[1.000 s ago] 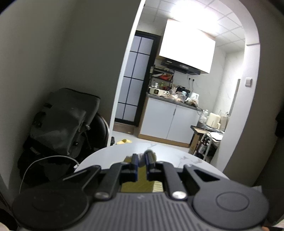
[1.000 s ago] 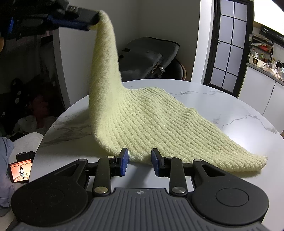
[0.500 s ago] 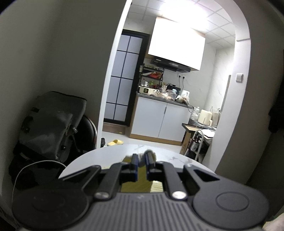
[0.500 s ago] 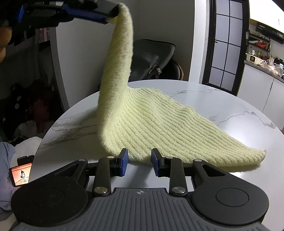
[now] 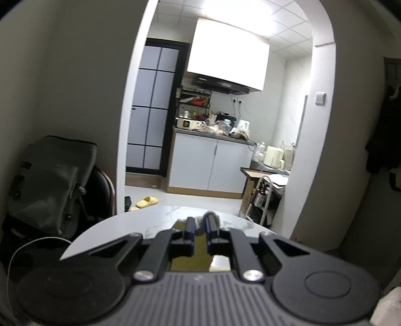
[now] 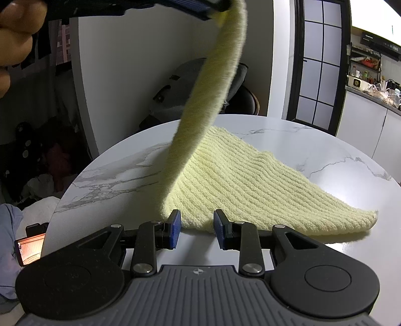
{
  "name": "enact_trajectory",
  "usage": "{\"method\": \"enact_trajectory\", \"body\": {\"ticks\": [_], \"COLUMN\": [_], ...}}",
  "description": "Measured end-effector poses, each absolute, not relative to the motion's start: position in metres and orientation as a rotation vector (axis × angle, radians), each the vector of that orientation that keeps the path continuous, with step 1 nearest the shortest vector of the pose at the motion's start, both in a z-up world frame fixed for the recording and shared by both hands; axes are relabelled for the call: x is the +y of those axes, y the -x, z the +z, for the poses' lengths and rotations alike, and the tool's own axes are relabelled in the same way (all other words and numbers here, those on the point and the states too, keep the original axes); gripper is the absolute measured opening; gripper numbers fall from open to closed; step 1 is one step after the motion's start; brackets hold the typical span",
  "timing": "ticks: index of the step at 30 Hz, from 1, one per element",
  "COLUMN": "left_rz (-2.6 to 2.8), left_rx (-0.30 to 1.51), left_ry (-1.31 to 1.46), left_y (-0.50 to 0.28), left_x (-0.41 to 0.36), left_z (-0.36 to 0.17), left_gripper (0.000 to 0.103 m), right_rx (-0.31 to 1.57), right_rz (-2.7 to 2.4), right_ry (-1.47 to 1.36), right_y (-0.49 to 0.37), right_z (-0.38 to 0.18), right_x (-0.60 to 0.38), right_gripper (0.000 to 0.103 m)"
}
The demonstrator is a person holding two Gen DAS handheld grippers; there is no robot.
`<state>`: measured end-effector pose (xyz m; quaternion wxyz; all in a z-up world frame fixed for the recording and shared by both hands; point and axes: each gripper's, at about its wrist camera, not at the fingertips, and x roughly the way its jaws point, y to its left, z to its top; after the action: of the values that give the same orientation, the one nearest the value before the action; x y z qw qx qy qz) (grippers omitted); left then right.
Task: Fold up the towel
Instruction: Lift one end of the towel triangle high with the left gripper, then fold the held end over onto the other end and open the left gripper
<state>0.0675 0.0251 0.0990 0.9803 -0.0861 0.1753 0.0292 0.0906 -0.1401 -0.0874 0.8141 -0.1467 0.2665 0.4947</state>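
Towel (image 6: 240, 173), pale yellow and ribbed, lay partly on the white marble tabletop (image 6: 313, 140). One corner was pinched in the left tongs (image 6: 213, 10) and held high, a narrow band of cloth sloping down to the tabletop. In the left wrist view the left tongs (image 5: 199, 227) were pressed together on that corner. The right tongs (image 6: 196, 223) were spread, just beside the towel's near edge, holding nothing. A dark bag (image 5: 50, 180) stood beyond the tabletop.
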Motion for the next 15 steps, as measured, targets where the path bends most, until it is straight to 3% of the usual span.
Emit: {"method": "enact_trajectory", "body": {"ticks": [15], "left_rz": [0.001], "left_rx": [0.388], "left_ry": [0.170], "left_y": [-0.094], "left_x": [0.003], "left_z": [0.085], "left_gripper": [0.009], "right_rx": [0.565], "right_rz": [1.065], "right_ry": [0.324], "right_y": [-0.085], "right_z": [-0.086], "right_x": [-0.142], "right_gripper": [0.041]}}
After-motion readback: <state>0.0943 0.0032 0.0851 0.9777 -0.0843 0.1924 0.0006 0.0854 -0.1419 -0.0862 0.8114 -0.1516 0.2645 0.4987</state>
